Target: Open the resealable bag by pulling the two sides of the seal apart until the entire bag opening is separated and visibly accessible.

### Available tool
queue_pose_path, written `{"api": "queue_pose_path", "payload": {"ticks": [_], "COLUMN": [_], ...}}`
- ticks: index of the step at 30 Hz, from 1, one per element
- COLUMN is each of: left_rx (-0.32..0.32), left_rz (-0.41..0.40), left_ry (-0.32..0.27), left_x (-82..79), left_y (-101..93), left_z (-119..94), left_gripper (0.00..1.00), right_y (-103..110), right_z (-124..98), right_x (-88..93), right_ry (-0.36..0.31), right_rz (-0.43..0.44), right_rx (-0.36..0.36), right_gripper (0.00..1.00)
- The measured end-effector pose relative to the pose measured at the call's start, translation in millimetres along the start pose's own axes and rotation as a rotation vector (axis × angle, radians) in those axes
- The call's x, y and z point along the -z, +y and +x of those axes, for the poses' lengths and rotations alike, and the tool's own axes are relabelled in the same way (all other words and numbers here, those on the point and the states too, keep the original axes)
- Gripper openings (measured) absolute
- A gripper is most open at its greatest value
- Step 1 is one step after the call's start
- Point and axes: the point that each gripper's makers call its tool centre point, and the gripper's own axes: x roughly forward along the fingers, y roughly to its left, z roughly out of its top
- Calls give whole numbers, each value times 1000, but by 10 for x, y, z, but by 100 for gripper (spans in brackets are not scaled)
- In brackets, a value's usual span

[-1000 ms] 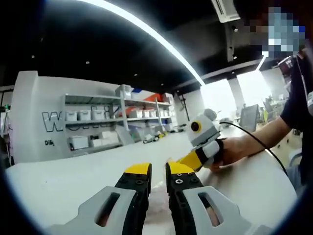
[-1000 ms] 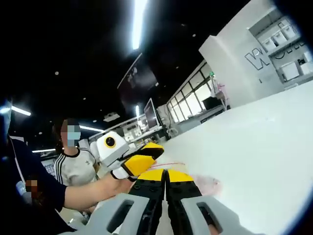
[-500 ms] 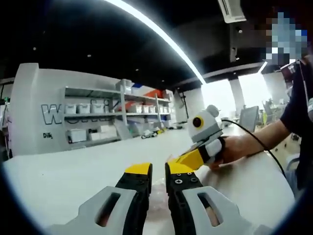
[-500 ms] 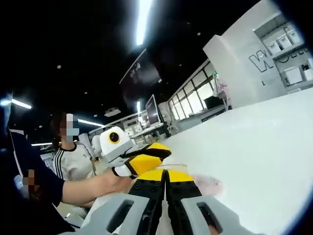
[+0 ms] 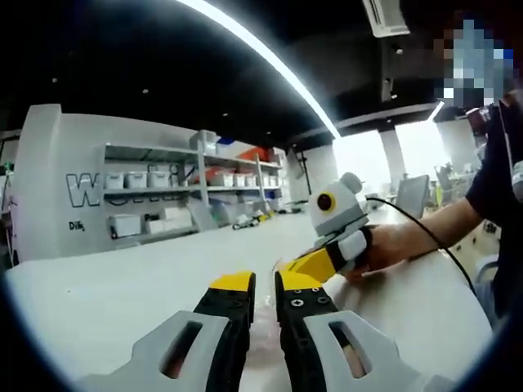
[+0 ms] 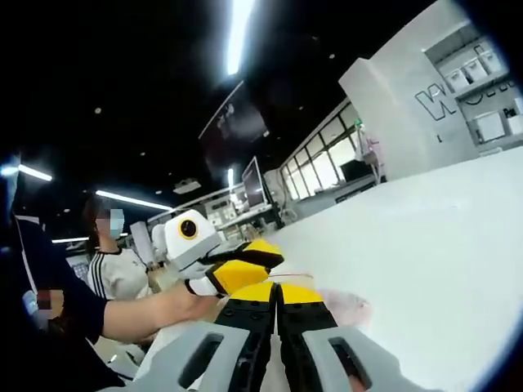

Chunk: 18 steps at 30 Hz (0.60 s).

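Note:
A clear, faintly pink resealable bag lies on the white table. My left gripper stands over it with its yellow-tipped jaws nearly together and the bag's film between them. From the right, my right gripper comes in, held by a hand, and its tips meet mine at the bag's top. In the right gripper view my right gripper has its jaws pressed together on the bag. There the left gripper reaches in from the left, close above.
Shelves with white bins stand against the far wall behind the table. A black cable trails from the right gripper across the table. A person in a striped-sleeve shirt sits beyond the table's left end. White tabletop stretches to the right.
Both views have shifted only slightly. The grippers stay together at the bag's top, and the bag looks the same.

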Motion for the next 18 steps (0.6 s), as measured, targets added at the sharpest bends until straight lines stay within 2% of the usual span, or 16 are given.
{"api": "queue_pose_path", "payload": {"ticks": [18], "left_rx": [18], "left_rz": [-108], "left_ry": [27], "left_x": [91], "left_y": [0], "left_z": [5], "left_gripper": [8], "right_y": [12], "right_z": [2], "right_x": [2], "right_ry": [11], "right_rz": [-63], "right_rx": [11], "right_gripper": [0]}}
